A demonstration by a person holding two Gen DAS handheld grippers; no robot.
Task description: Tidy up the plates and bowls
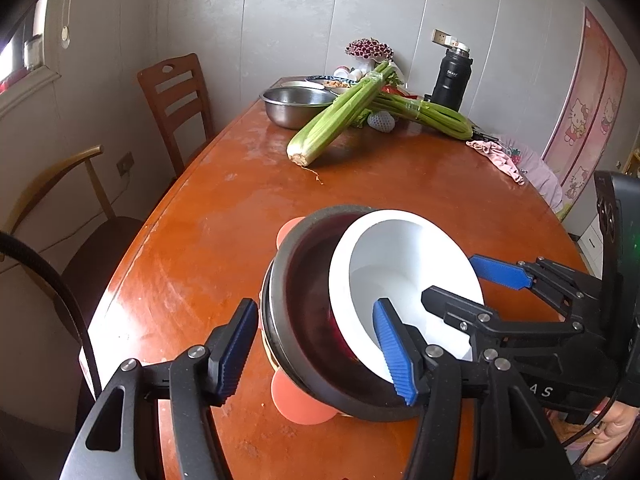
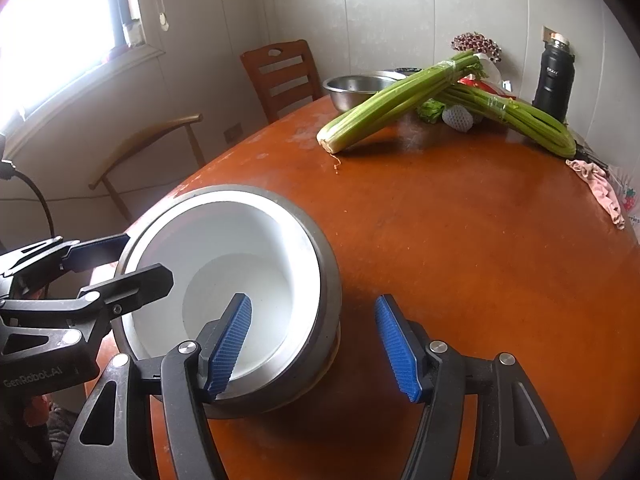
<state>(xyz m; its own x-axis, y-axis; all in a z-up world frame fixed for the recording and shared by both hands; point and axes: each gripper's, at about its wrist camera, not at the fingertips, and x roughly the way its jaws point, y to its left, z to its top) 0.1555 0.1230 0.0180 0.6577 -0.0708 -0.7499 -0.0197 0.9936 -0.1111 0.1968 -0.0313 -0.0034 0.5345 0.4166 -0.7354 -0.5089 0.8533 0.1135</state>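
Far ahead of both grippers, at the desk's (image 2: 460,240) back edge: two celery bunches (image 2: 384,108) crossed, steel mixing bowl (image 2: 356,88) behind the left bunch's stalks, black thermos (image 2: 554,80) at right, foam-netted fruit (image 2: 458,118) between the celery, pink cloth (image 2: 600,190) at the right edge. Two wooden chairs (image 1: 176,100) left of the desk. Nothing on the bare desk between the grippers and the celery.

White bowl (image 2: 224,272) nested in a dark grey bowl (image 1: 304,300), tilted inside it in the left wrist view, the stack resting on pink-orange discs (image 1: 296,400) on the desk. Unclear whether those discs are plates or mats.

Left gripper (image 1: 316,348) spread, straddling the stack's left rim: left finger outside the dark bowl, right finger inside the white bowl; contact with the pads not clear. Right gripper (image 2: 316,348) spread, straddling the right rim: left finger inside the white bowl, right finger out over the desk, clear of the dark wall. No squeeze visible on either. Each gripper visible in the other's view, coming in from opposite sides of the stack.

White bowl smooth, matte, deep, flat bottom. Dark bowl matte grey rim, glossy reddish-dark inside. Desk glossy orange-brown wood, scuffed. Ribbed blue pads on black fingers.
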